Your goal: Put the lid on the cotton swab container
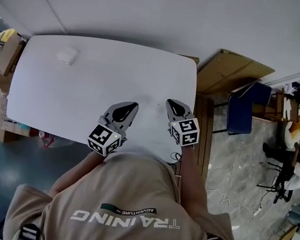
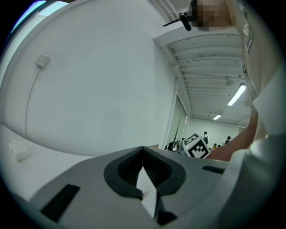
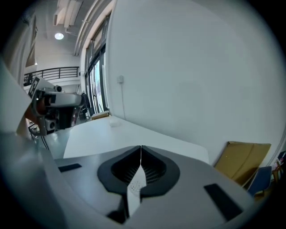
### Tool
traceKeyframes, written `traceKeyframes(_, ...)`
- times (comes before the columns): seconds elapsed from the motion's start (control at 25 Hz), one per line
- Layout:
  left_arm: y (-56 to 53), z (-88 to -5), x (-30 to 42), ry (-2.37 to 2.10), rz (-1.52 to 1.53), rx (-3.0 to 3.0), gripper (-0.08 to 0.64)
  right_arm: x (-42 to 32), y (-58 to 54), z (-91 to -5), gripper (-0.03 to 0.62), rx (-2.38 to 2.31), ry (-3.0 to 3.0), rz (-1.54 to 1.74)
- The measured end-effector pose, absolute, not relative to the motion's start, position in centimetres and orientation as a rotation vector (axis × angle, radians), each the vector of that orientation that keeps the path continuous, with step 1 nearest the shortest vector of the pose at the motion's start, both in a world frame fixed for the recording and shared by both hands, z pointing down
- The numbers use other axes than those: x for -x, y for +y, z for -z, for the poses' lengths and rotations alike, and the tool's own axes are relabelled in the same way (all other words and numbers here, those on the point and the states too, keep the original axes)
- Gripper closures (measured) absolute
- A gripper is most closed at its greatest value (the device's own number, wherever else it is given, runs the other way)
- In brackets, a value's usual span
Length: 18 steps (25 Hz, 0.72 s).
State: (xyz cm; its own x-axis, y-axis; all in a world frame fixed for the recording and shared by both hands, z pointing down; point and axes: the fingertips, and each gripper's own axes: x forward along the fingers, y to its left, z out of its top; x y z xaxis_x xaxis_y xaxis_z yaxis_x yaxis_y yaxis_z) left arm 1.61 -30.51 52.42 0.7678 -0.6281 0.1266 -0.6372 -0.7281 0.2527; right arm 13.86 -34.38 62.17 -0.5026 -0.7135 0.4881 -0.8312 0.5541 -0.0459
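Over the near edge of the white table [image 1: 85, 94] I hold both grippers side by side, well apart from each other, tips pointing toward the wall. My left gripper [image 1: 133, 107] has its jaws pressed together; its own view shows the two dark pads meeting in a single seam [image 2: 143, 151] with nothing caught in it. My right gripper [image 1: 170, 102] is the same, jaws fully together and empty, the seam running straight up the middle [image 3: 140, 148].

At the far left corner of the table, well away from both grippers, sits a small white object [image 1: 68, 55]. It is the only thing on the tabletop, and it is too small and pale for me to tell whether it is the cotton swab container, its lid, or the two together. It shows as a faint lump at the left of the left gripper view [image 2: 19, 152] and far down the table in the right gripper view [image 3: 114, 123].

Beside the table on my right a sheet of cardboard [image 1: 233, 71] leans against the wall, with a blue chair [image 1: 241, 112] just in front of it. A cardboard box [image 1: 9, 54] stands off the table's left end.
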Motion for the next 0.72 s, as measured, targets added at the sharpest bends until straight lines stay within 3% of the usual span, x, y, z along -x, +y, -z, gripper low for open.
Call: traceKeyframes(0.72,-29.6,-53.4,0.5,-1.0,-0.067,-2.65,0.548,-13.2,-34.9,-68.3,0.574,-1.186,-2.276,-0.571)
